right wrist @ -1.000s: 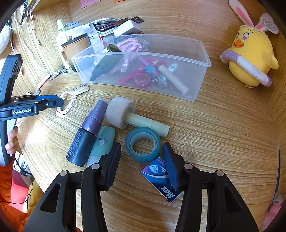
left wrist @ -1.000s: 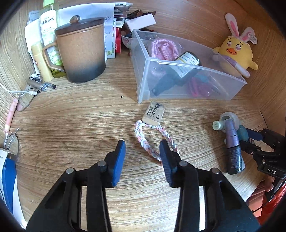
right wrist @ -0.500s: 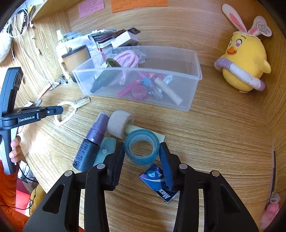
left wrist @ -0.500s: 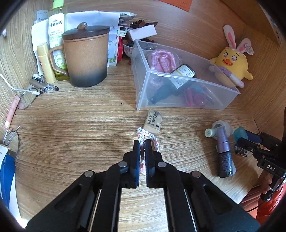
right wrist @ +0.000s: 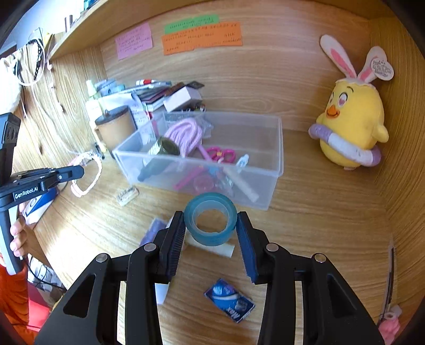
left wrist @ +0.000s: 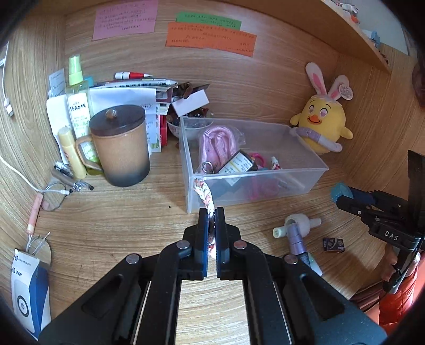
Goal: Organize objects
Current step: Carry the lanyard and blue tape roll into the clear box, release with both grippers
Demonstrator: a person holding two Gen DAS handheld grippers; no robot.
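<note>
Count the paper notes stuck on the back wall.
3: a pink note on the left, a green note to its right, and an orange note just below the green one.

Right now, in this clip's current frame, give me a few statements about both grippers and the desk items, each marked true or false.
1. The left gripper is shut on the braided bracelet. True.
2. The right gripper holds the blue tape roll lifted off the desk. True.
3. The clear plastic bin is empty. False: it already holds a pink cord, pink scissors, a dark bottle and other small things.
4. The brown mug has no lid. False: a dark lid with a knob sits on it.
5. The yellow chick plush sits inside the bin. False: it stands on the desk beside the bin, by the wall.
</note>
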